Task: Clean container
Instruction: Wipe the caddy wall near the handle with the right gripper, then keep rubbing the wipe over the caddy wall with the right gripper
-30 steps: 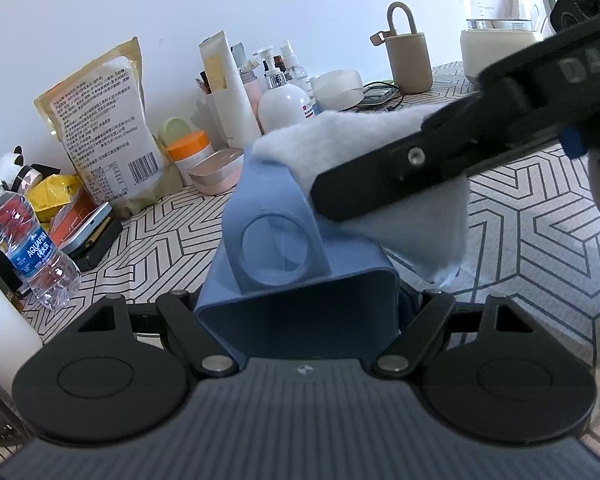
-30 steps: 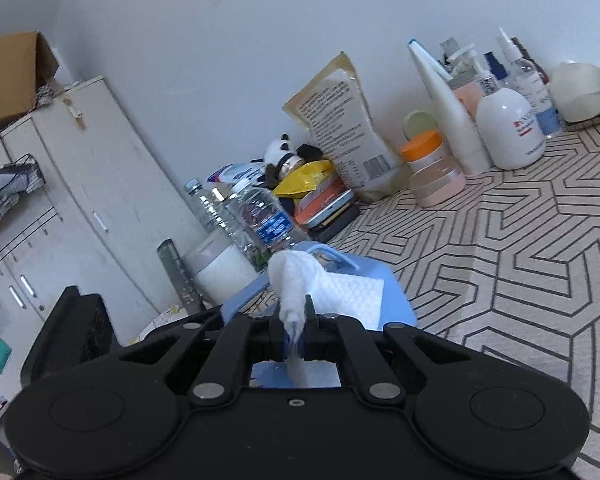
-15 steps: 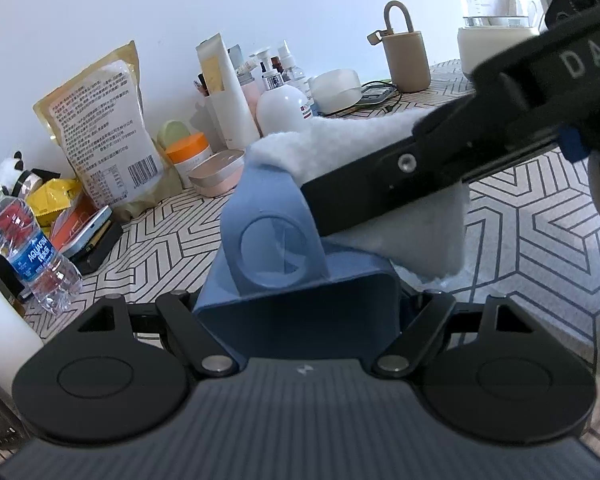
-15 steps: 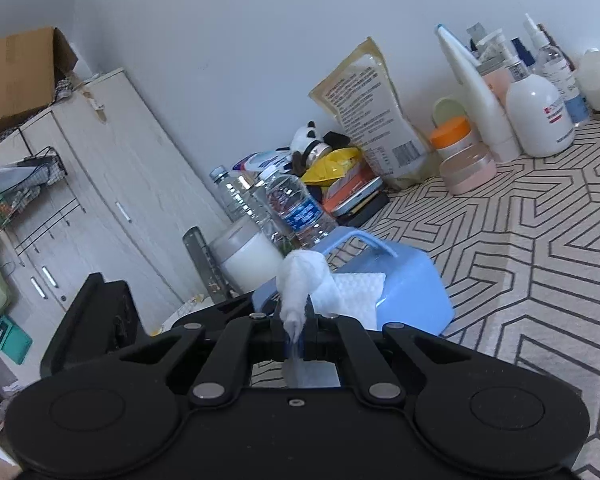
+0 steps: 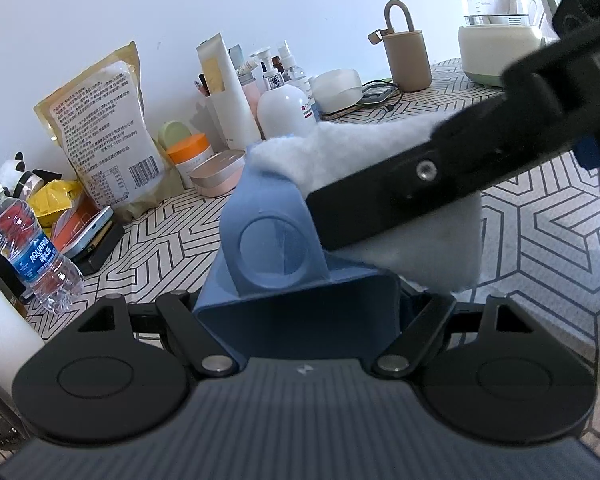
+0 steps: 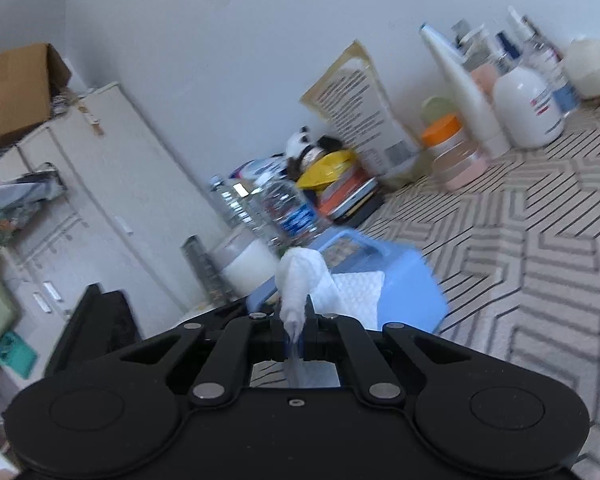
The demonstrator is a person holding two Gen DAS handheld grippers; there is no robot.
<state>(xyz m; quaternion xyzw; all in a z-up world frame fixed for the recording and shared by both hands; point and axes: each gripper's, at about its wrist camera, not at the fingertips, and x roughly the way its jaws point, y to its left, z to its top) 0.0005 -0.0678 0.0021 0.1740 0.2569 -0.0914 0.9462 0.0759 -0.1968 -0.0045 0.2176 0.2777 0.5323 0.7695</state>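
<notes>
A plain white wall [image 6: 260,60] backs the patterned tabletop [image 5: 560,240]; a pale cabinet [image 6: 100,184] stands far left.

Water bottle [image 5: 32,252], food pouch [image 5: 104,148], possibly a kettle [image 5: 500,28].

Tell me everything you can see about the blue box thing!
The blue container looks like smooth plastic, box-shaped with rounded corners, with a round disc moulded into one sloping part. An arched handle shows in the right wrist view. The left gripper clamps it above the patterned tabletop. A white cloth, pinched in the right gripper, lies draped over its top.
</notes>
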